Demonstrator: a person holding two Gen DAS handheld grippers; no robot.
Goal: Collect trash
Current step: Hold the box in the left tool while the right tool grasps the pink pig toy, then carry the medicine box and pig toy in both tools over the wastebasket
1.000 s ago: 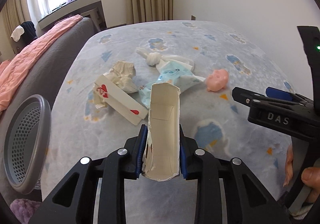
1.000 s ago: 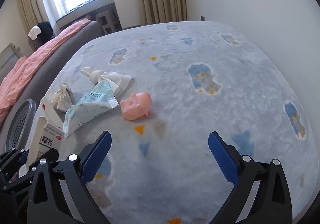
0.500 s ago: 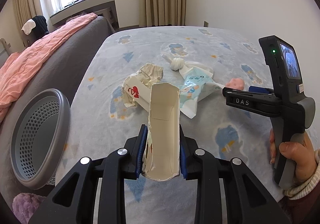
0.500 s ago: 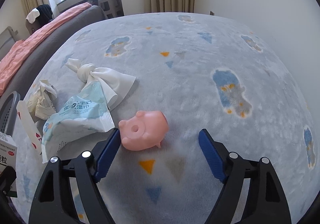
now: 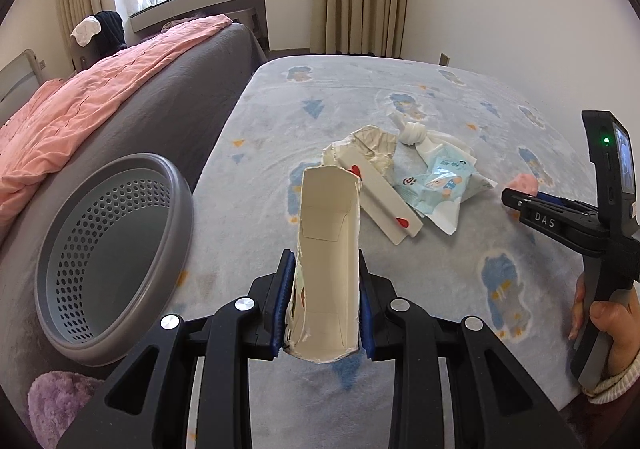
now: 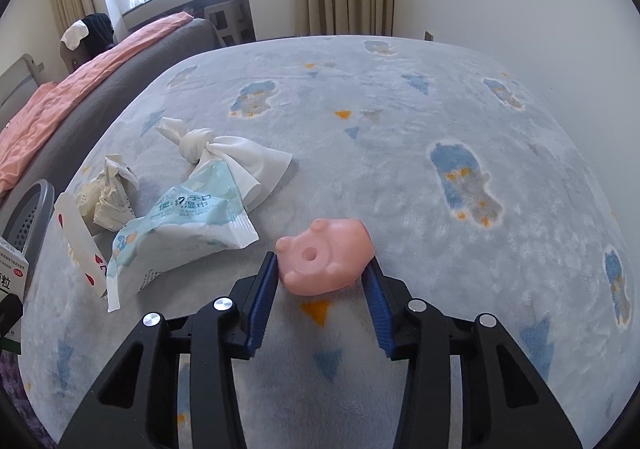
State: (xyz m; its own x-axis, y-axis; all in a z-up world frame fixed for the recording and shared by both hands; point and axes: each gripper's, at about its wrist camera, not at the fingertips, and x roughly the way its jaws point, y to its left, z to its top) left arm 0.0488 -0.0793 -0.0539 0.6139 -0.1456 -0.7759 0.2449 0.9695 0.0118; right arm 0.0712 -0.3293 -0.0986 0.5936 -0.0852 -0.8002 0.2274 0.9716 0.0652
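Observation:
My left gripper (image 5: 323, 301) is shut on an opened white carton box (image 5: 328, 261) and holds it above the bed, right of the grey perforated basket (image 5: 104, 249). My right gripper (image 6: 322, 277) has its blue pads on both sides of a pink pig toy (image 6: 326, 255) that lies on the blanket; the jaws look closed on it. On the bed lie a wet-wipes packet (image 6: 184, 225), a knotted white cloth (image 6: 224, 153), crumpled paper (image 6: 106, 193) and a playing card (image 6: 80, 245). The card (image 5: 384, 205) and packet (image 5: 436, 185) also show in the left wrist view.
The light blue patterned blanket (image 6: 400, 129) covers the bed. A grey sofa with a pink quilt (image 5: 80, 117) stands to the left, behind the basket. A purple fluffy thing (image 5: 52, 405) lies at lower left. A white wall runs along the right.
The left gripper has carried the carton left, toward the basket. The right gripper has come forward to the pig toy and narrowed its jaws from wide open to touching the toy.

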